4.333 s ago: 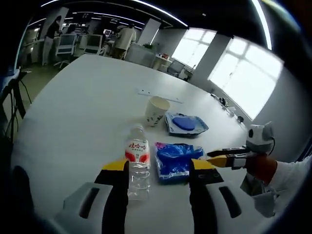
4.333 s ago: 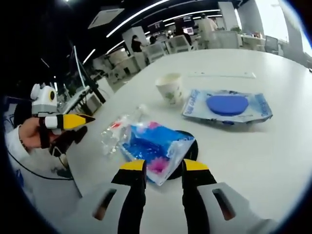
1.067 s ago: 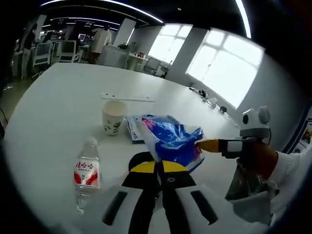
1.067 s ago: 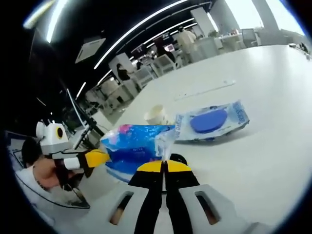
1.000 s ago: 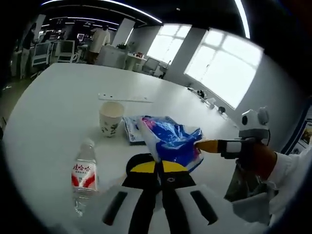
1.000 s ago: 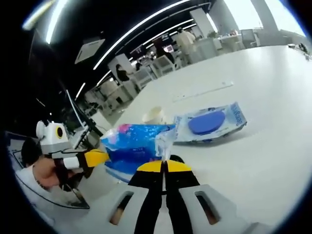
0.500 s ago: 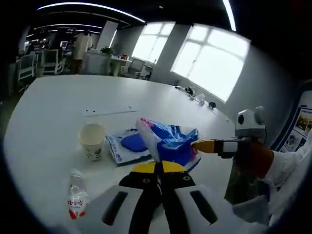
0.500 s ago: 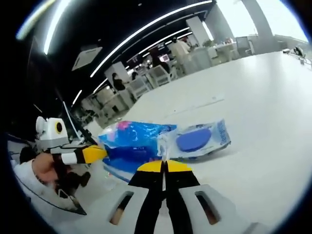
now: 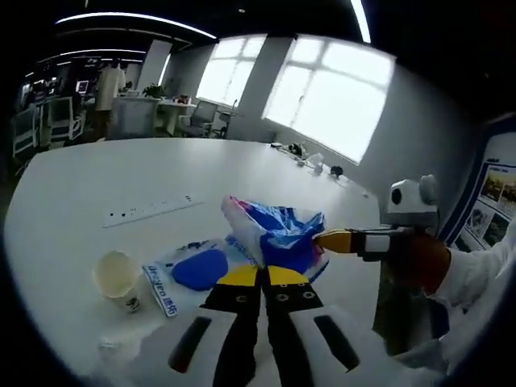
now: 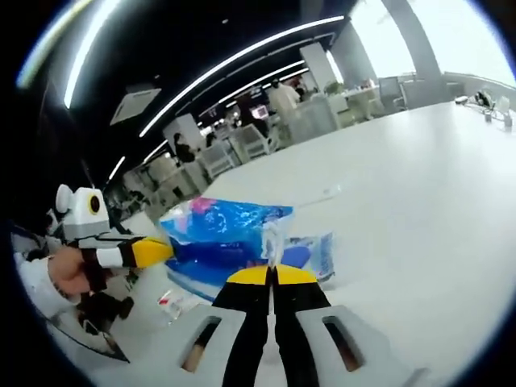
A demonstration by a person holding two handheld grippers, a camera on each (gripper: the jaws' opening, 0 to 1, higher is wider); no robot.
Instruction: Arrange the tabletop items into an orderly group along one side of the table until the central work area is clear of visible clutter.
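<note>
A crinkled blue plastic bag [image 9: 278,234] hangs in the air above the white table [image 9: 72,181], held from two sides. My left gripper [image 9: 262,272] is shut on its near edge. My right gripper [image 9: 322,240] comes in from the right, its yellow tips pinching the bag's other end. In the right gripper view the same bag [image 10: 222,234] is clamped in my right gripper [image 10: 272,274], and the left gripper [image 10: 157,251] grips its left end. Below lie a flat packet with a blue disc [image 9: 197,270], a paper cup [image 9: 115,276] and a water bottle [image 10: 173,302].
A white power strip [image 9: 153,210] lies farther out on the table. Small items [image 9: 322,165] sit near the far edge by the windows. A person's hand and white sleeve [image 9: 451,270] hold the right gripper. Office desks and chairs [image 10: 242,145] stand beyond the table.
Both grippers, open 4.3 s ago beside the lying bag, now hold it lifted. Over the last second both views swung; cup, packet and bottle slid toward the left view's lower left.
</note>
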